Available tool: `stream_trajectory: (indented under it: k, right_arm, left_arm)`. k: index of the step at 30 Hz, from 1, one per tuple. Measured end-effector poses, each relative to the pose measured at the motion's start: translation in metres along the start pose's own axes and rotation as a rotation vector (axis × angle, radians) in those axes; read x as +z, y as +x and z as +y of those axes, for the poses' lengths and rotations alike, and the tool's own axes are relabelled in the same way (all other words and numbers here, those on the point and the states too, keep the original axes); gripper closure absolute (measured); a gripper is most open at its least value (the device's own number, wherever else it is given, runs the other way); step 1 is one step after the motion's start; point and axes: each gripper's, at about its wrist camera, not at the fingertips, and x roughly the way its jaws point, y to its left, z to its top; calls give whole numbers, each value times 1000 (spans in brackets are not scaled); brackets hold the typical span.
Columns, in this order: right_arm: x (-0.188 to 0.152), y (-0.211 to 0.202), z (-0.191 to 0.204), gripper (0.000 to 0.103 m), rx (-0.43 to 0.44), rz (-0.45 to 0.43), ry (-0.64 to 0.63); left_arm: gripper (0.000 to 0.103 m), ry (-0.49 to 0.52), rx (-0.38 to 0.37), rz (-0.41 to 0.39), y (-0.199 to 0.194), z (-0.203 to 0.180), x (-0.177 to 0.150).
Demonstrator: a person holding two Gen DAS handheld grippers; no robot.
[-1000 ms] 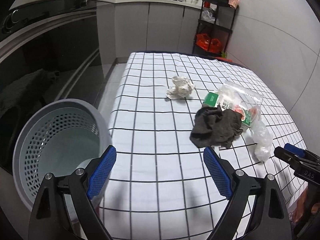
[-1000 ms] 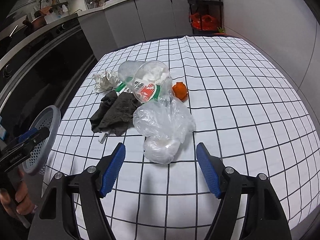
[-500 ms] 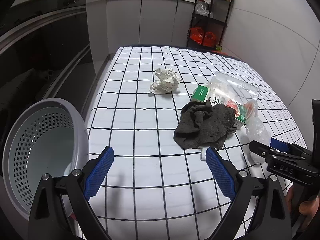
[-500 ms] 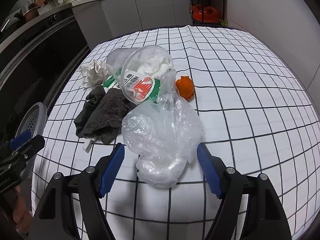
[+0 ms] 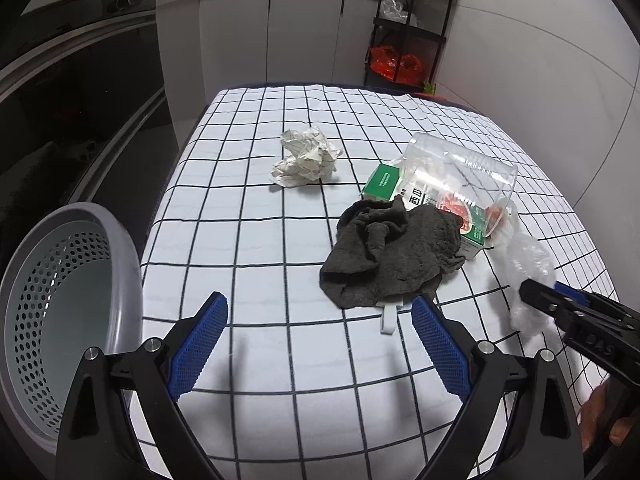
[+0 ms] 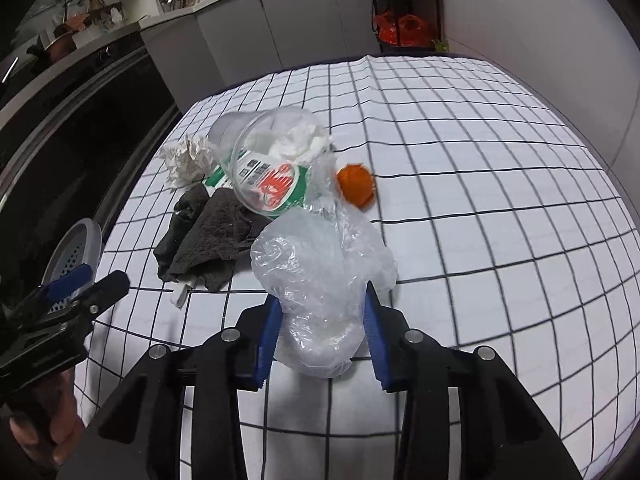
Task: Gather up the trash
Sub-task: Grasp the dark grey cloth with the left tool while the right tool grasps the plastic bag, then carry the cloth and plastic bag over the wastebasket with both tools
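Left wrist view: the left gripper [image 5: 320, 336] fills the lower frame, its blue-padded jaws spread wide with nothing between them, above the white, black-gridded surface [image 5: 256, 240]. At lower left stands a grey perforated basket [image 5: 72, 312], beside the surface's edge. At frame centre lies a crumpled white paper [image 5: 306, 157]; right of centre a dark grey cloth [image 5: 390, 256] is heaped, overlapping a green-and-white carton [image 5: 404, 186], on which a clear plastic cup [image 5: 460, 172] lies on its side. A small white stick-like piece [image 5: 389, 320] protrudes from under the cloth's near edge. At the right edge the right gripper [image 5: 556, 300] enters, its tips at a crumpled clear plastic bag [image 5: 528, 264]. A black shelf rack [image 5: 408, 28] stands in the upper right, beside grey cabinets [image 5: 280, 40]. Right wrist view: the right gripper [image 6: 320, 336] occupies the lower centre, its jaws narrowed onto the clear plastic bag [image 6: 320, 280], both blue pads touching the bag's sides. Above the bag, the clear plastic cup [image 6: 276, 164] lies tipped, mouth toward the camera, with white wadding inside, resting on the green-and-white carton [image 6: 224, 176]. An orange object [image 6: 356, 184] sits just right of the cup. The dark grey cloth [image 6: 208, 236] lies left of the bag, and the crumpled white paper [image 6: 188, 158] lies above it. At the left edge the left gripper [image 6: 76, 292] appears, with the grey perforated basket [image 6: 76, 244] behind it.
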Motion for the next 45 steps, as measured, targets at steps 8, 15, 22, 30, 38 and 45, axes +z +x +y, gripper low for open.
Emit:
stream_trajectory:
  k: [8,15,22,30,38,45]
  right_arm:
    - [8,-23,-18,65,13,-60,80]
    - [9,-22,-16,65,40,-48,84]
    - [8,-22,-15,65,52,-43,78]
    - [9,-26,-16,65,63,-47,79]
    - [10,-31,-19,65,72,-61,84]
    - [12,-51,-19,65,84,-113,87]
  left_arm:
    - [12,33,-33,10,23,-26,9]
    - [14,81,-32,17,42,-46,13]
    - [66,89,-71,38,48,-48,16]
    - [89,68,-112,30,37,-43,19]
    - [90,38,-134,-61,-7,-28,33]
    - [90,19,-107,-118,-38,-10,33]
